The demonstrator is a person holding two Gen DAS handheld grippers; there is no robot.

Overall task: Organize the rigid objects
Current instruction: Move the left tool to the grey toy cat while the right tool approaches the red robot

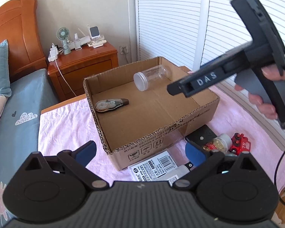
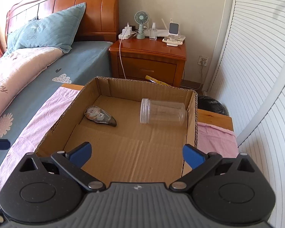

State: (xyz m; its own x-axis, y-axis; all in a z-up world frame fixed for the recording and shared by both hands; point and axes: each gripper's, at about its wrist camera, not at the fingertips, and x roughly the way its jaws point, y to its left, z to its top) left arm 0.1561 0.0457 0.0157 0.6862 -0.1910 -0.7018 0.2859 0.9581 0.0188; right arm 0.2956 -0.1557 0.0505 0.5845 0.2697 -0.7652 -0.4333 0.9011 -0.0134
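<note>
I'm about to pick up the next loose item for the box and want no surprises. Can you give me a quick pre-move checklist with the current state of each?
1. Left gripper open, nothing held: ok.
2. Right gripper open, nothing held: ok.
3. Box has free floor: ok; only the jar and tape dispenser lie inside.
4. Jar settled: cannot tell; it lies on its side by the far wall and might roll.
5. Loose items within view: ok; small bottle, red toy and white pack lie on the pink cloth beside the box.
6. Clear path to them: not ok; left finger overlaps the pile.
</note>
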